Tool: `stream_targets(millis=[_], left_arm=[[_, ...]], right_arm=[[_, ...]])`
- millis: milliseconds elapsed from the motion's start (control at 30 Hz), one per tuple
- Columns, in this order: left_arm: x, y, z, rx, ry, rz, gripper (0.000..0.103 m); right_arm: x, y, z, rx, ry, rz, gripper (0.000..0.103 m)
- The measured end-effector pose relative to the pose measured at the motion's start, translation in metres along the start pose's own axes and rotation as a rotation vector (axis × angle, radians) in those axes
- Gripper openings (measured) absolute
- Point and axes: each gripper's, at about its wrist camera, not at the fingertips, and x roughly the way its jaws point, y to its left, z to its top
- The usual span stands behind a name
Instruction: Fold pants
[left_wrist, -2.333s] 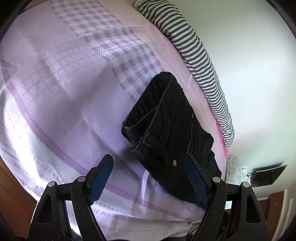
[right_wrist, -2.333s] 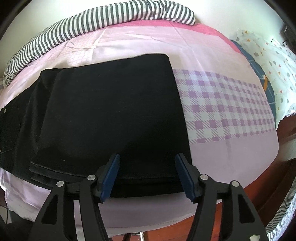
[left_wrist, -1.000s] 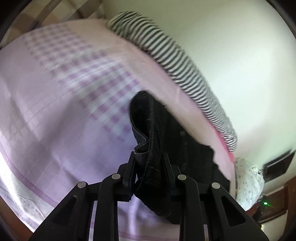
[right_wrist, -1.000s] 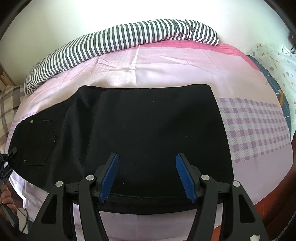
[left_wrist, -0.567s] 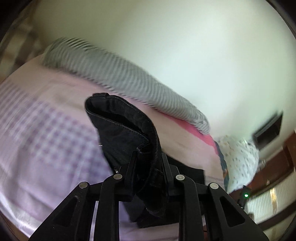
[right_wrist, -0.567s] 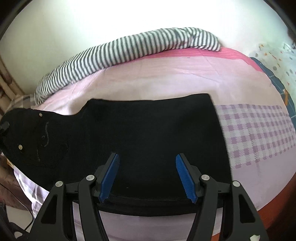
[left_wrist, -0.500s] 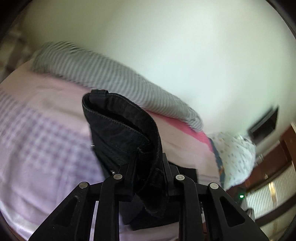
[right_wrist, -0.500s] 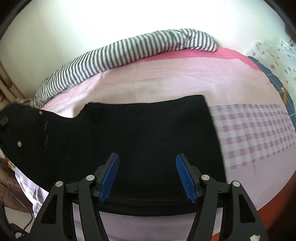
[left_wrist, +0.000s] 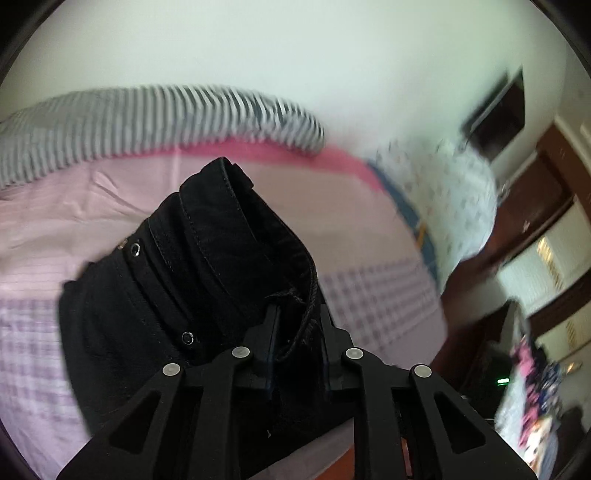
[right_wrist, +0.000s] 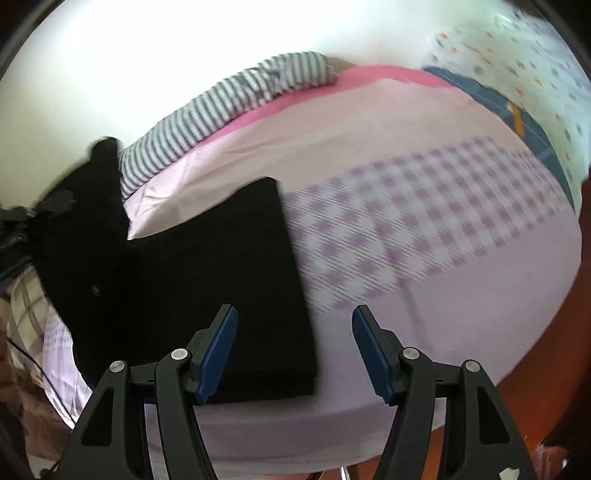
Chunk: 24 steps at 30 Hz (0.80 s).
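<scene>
- Black denim pants (left_wrist: 192, 280), waistband raised at frame centre, are pinched in the closed left gripper (left_wrist: 295, 332); legs lie on the pink bed (right_wrist: 424, 236).
- Right gripper (right_wrist: 293, 350) hangs wide open, empty (lower centre).
- Judged mid-fold: next, lay waistband over legs.

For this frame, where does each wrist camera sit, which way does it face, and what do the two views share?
Left wrist: behind the left gripper, shut on the black pants waistband, facing across the bed toward the wall; only its fingers show.
Right wrist: behind the open right gripper, over the folded leg end near the bed edge; only its fingers show.
Shared: the pants, the pink bedsheet and the striped blanket.
</scene>
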Motion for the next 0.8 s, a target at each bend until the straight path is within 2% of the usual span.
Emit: stream_targets(millis=[133,233,300,367,400,533,600,633,667,733,800], left_arm=[[0.057,-0.004,-0.015,0.020,0.110,0.043,0.018],[0.071,-0.004,-0.022,0.038,0.126,0.061,0.019],[0.072,-0.010,-0.023,0.064,0.126,0.067,0.026],[0.076,-0.015,-0.023,0.078,0.151,0.031,0.040],[0.076,-0.016,-0.022,0.087,0.163,0.018,0.042],[0.060,-0.024,-0.028,0.138,0.155,0.003,0.044],[0.043,-0.021,-0.030,0.134,0.132,-0.010,0.051],[0.032,-0.018,-0.031,0.136,0.106,-0.006,0.058],[0.022,-0.015,-0.032,0.136,0.084,0.003,0.061],[0.003,-0.007,-0.036,0.146,0.050,0.005,0.062],[-0.014,0.004,-0.040,0.157,0.022,0.053,0.063]], right_arm=[[0.005,-0.018,-0.008,0.034,0.024,-0.004,0.062],[0.007,-0.024,-0.011,0.045,0.026,0.014,0.062],[0.008,-0.023,-0.011,0.046,0.022,0.020,0.062],[0.009,-0.021,-0.008,0.046,0.018,0.036,0.062],[0.009,-0.021,-0.007,0.046,0.015,0.037,0.062],[0.004,-0.012,-0.001,0.036,-0.012,0.081,0.062],[0.000,-0.006,-0.001,0.021,-0.018,0.128,0.062],[0.000,-0.001,0.000,0.015,-0.018,0.148,0.062],[0.000,0.003,0.000,0.006,-0.016,0.159,0.062],[0.003,0.011,0.001,-0.010,-0.009,0.161,0.062],[0.007,0.020,0.001,-0.022,0.004,0.187,0.062]])
